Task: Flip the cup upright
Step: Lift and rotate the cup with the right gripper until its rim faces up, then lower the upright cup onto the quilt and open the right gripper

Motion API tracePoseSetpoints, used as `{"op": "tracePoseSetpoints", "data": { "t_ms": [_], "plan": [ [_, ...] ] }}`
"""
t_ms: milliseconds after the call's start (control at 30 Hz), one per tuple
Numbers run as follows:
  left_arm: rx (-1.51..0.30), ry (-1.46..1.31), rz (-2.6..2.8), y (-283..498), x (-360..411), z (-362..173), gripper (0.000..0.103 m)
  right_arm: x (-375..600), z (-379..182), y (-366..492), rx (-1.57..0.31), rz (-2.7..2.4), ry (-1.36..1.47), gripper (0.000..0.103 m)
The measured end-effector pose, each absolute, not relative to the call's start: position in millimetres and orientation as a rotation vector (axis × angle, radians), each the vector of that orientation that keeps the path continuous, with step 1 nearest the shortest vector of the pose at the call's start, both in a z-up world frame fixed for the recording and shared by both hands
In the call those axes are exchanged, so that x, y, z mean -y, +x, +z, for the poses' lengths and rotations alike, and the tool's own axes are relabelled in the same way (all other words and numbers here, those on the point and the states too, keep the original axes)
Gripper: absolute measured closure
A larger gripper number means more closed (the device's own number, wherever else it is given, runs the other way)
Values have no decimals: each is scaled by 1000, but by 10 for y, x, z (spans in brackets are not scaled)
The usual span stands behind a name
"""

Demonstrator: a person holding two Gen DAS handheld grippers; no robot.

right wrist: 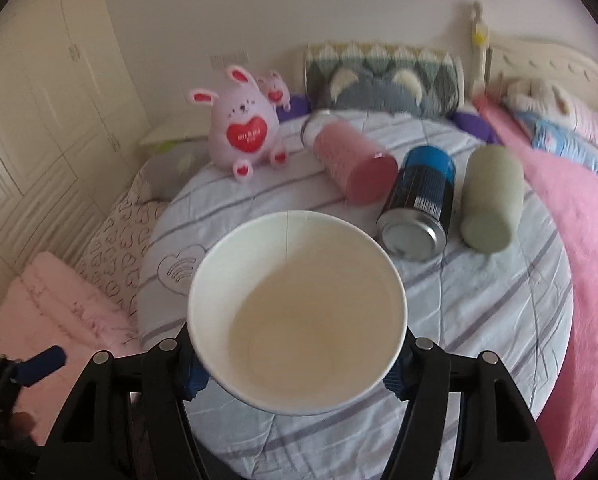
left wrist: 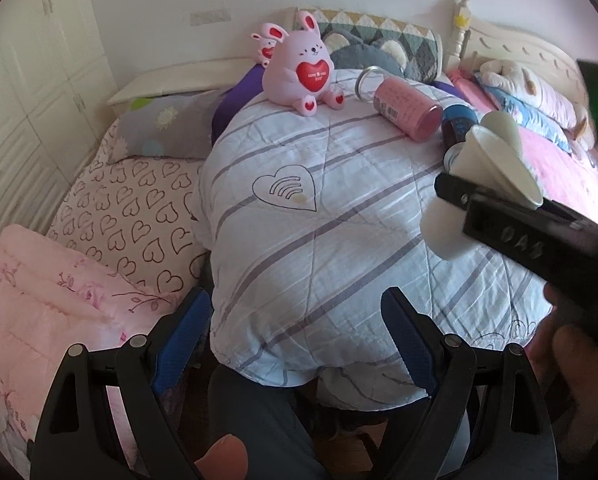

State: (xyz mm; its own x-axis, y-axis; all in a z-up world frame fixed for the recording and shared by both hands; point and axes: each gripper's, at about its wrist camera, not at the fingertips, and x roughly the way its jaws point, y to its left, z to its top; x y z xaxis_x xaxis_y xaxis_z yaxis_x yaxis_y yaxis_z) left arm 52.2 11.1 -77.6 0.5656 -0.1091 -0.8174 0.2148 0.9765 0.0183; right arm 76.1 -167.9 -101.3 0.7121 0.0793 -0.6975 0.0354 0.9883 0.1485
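Observation:
A white paper cup (right wrist: 297, 314) is held in my right gripper (right wrist: 295, 368), its open mouth facing the camera, above the striped quilt (right wrist: 479, 320). Both blue pads press its sides. In the left wrist view the same cup (left wrist: 499, 164) shows at the right edge, tilted, clamped by the right gripper (left wrist: 495, 196) above the quilt (left wrist: 319, 220). My left gripper (left wrist: 299, 340) is open and empty, low at the quilt's near edge.
A pink jar (right wrist: 349, 164), a blue and black can (right wrist: 421, 208) and a grey-green cup (right wrist: 491, 200) lie on their sides on the quilt. A pink plush rabbit (right wrist: 245, 136) sits behind. Pillows and a headboard (right wrist: 559, 64) lie beyond; pink blankets flank both sides.

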Motion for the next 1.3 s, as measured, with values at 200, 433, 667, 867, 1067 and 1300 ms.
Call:
{"op": "tracePoseSetpoints", "data": {
  "t_ms": [200, 433, 667, 867, 1067, 1300],
  "plan": [
    [-951, 126, -175, 454, -119, -756, 14, 1667, -1196, 747, -782, 4, 98, 36],
    [-941, 135, -163, 382, -116, -717, 14, 1623, -1338, 670, -781, 11, 62, 37],
    [-931, 142, -144, 300, -128, -675, 14, 1594, -1392, 617, -737, 1, 33, 37],
    [-923, 157, -134, 210, -128, -645, 14, 1572, -1424, 540, -674, -4, 13, 34],
    [-910, 167, -127, 112, -112, -604, 14, 1545, -1435, 445, -607, -12, 8, 22],
    [-876, 177, -118, -70, -72, -522, 14, 1567, -1329, 247, -500, -21, 22, 22]
  ]
}}
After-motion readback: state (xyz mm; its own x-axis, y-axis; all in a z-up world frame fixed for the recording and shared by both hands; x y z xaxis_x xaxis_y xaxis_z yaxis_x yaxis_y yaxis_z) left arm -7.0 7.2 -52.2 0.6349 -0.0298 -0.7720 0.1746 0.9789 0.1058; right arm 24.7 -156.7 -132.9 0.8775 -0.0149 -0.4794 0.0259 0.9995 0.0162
